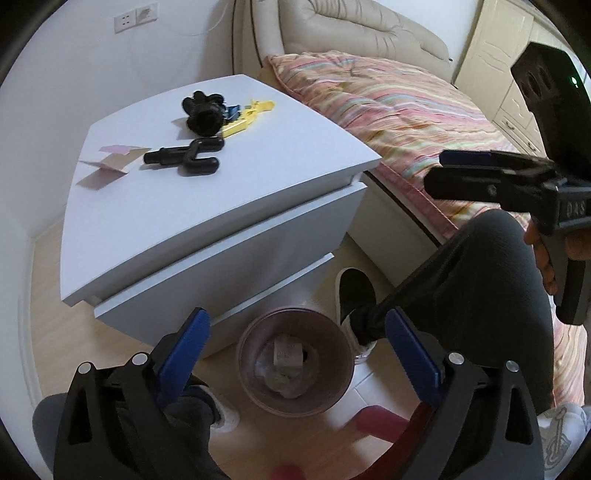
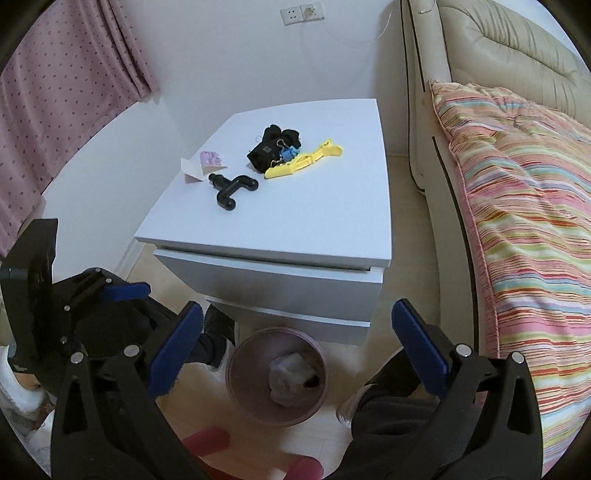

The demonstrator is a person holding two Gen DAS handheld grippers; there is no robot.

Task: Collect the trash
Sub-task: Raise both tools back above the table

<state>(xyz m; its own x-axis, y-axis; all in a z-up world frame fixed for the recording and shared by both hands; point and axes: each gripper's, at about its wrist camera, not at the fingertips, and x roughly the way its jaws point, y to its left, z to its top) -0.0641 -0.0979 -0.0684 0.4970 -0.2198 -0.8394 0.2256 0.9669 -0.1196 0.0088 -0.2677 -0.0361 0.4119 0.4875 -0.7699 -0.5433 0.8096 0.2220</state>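
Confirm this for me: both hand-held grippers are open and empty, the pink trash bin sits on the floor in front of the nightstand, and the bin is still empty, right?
Not quite. The pink trash bin is not empty: crumpled trash already lies in it, as the right wrist view shows. The rest holds: the left hand-held gripper and right hand-held gripper are open and empty, and the bin stands before the nightstand.

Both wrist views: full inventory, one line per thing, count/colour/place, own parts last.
nightstand: 1, white, between wall and bed
paper scraps: small pile, pink and tan, nightstand top, left side
pipe-shaped part: 1, black, nightstand top, right of scraps
black bundle: 1, black, nightstand top, far side
yellow tool: 1, yellow, beside bundle
trash bin: 1, pink, floor before nightstand, crumpled trash inside
bed quilt: 1, striped, right
curtain: 1, pink, left
wall sockets: 2, white, wall
left gripper: open, blue pads, over bin
right gripper: open, blue pads
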